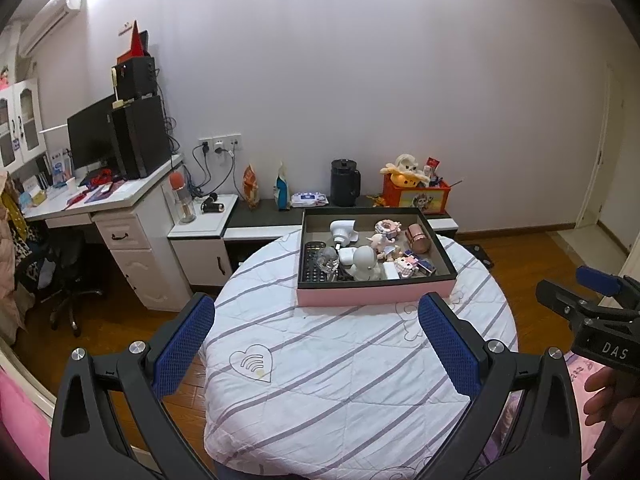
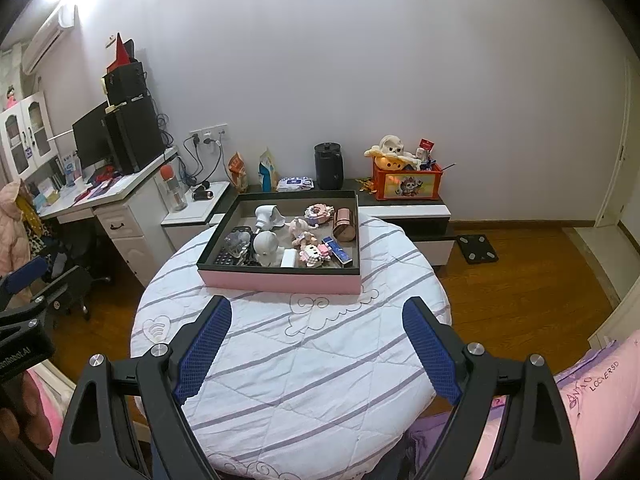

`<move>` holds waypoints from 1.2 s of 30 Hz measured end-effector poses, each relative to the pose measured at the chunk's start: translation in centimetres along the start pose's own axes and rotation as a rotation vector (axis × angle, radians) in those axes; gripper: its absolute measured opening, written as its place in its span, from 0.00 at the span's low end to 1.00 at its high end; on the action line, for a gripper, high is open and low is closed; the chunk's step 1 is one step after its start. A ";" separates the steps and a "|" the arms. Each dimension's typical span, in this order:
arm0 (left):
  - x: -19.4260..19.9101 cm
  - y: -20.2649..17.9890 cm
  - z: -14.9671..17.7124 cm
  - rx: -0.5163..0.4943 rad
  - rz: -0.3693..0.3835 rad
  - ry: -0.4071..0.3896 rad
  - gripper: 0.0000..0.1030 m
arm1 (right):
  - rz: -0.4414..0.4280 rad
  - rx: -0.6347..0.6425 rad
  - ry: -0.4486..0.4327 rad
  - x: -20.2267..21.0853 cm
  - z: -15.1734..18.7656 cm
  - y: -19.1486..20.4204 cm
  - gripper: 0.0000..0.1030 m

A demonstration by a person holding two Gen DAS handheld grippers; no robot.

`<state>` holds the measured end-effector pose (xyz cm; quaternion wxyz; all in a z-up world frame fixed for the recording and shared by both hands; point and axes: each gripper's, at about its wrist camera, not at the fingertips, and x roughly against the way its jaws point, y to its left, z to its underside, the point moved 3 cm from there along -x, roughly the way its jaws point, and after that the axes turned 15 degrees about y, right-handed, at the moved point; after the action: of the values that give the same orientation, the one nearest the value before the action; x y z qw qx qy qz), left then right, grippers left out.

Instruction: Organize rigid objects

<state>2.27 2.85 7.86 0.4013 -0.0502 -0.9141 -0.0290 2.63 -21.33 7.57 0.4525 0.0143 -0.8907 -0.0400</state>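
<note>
A pink-walled tray (image 1: pixel 360 295) (image 2: pixel 280 282) sits at the far side of a round table (image 1: pixel 320 380) (image 2: pixel 304 360) covered in striped white cloth. It holds several small items: a black remote (image 1: pixel 311 260), a clear glass piece (image 2: pixel 236 242), a white round figure (image 1: pixel 365 262) (image 2: pixel 266 246), a copper cylinder (image 1: pixel 418 238) (image 2: pixel 344 224), a pink doll (image 2: pixel 300 232) and block toys (image 2: pixel 314 255). My left gripper (image 1: pixel 316 312) and right gripper (image 2: pixel 316 316) hover open over the near cloth, short of the tray, with nothing between their fingers.
Behind the table stands a low cabinet with a black kettle (image 1: pixel 344 182), a wipes pack (image 1: pixel 309 199) and an orange toy box (image 1: pixel 416 196). A white desk (image 1: pixel 120 200) with a monitor and an office chair (image 1: pixel 68 280) is at left. Pink bedding (image 2: pixel 600 400) lies near right.
</note>
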 end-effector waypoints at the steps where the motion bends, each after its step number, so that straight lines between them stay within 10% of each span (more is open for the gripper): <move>1: 0.1 0.1 0.0 0.004 0.000 0.000 1.00 | 0.000 -0.002 -0.001 0.1 0.1 0.0 0.86; 36: 0.5 0.5 0.8 0.046 -0.018 0.000 1.00 | -0.007 -0.001 -0.018 1.5 0.7 0.4 0.86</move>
<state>1.45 3.41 7.69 0.4020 -0.0327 -0.9150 -0.0115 1.22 -21.03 8.37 0.4444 0.0168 -0.8947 -0.0420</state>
